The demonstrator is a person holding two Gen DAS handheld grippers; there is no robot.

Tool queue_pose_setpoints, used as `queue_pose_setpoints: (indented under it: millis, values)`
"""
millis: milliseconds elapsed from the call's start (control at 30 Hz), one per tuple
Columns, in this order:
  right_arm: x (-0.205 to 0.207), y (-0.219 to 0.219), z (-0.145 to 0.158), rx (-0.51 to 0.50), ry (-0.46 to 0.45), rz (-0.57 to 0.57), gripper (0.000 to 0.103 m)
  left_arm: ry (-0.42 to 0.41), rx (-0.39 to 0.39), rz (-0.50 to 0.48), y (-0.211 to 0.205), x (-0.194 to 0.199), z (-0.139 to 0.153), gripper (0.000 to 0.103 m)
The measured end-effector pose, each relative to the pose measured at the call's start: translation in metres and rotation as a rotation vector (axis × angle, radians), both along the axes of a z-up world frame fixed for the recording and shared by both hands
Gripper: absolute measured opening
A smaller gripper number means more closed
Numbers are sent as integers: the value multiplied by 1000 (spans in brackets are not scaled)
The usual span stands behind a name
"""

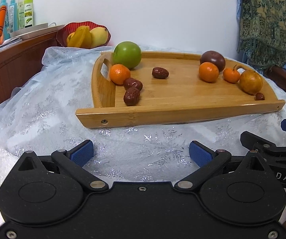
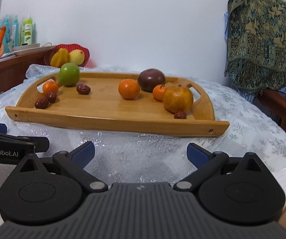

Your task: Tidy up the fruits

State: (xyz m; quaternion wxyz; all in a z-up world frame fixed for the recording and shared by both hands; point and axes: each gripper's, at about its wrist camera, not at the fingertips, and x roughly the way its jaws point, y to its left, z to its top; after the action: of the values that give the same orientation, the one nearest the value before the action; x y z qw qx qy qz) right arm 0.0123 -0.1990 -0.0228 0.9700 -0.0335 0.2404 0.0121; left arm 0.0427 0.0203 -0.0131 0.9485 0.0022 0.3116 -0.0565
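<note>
We hold the left gripper (image 1: 141,152) and right gripper (image 2: 140,151) wide, empty, short of the wooden tray (image 1: 182,115), where fruits lie in two loose clusters; sorted or not, we cannot tell.

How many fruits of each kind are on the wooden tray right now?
Wrinkled dark red dates: 4
Small orange tangerines: 3
Round green fruit: 1
Dark purple round fruit: 1
Yellow-brown round fruit: 1
Total: 10 on the bamboo tray
</note>
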Motion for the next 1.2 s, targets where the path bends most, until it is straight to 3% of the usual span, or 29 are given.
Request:
queue_pose_setpoints:
  millis: [233, 1200]
  values:
    - [9, -2, -8, 19, 62, -16, 103, 22, 11, 3, -2, 4, 0, 103]
    - [19, -2, -12, 11, 61, 2, 103, 13, 6, -2, -2, 10, -3, 103]
